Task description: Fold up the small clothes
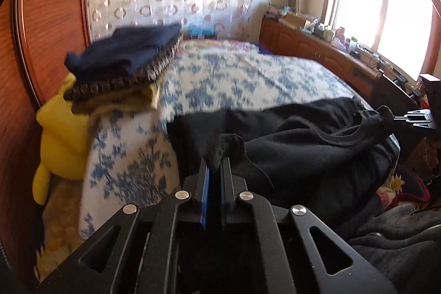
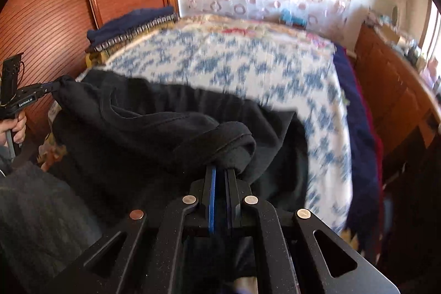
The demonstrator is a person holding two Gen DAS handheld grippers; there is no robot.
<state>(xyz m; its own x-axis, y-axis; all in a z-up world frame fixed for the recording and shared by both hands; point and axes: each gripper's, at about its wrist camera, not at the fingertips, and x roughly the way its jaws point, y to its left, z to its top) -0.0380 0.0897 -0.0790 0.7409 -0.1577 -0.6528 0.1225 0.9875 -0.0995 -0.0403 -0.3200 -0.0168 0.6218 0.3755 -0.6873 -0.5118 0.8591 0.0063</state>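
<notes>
A black garment (image 1: 317, 139) hangs stretched between my two grippers over the near edge of a bed with a blue-and-white floral cover (image 1: 234, 79). My left gripper (image 1: 217, 161) is shut on one corner of it. My right gripper (image 2: 223, 170) is shut on the other corner, near the neckline (image 2: 176, 117). The right gripper also shows at the right edge of the left wrist view (image 1: 397, 117), and the left gripper at the left of the right wrist view (image 2: 52, 86). The garment (image 2: 154, 134) sags between them.
A stack of folded clothes, navy on top (image 1: 129, 54), lies at the bed's far left corner by a wooden wardrobe (image 1: 46, 18). A yellow plush toy (image 1: 60, 139) sits beside the bed. A cluttered wooden dresser (image 1: 317, 46) runs under the window on the right.
</notes>
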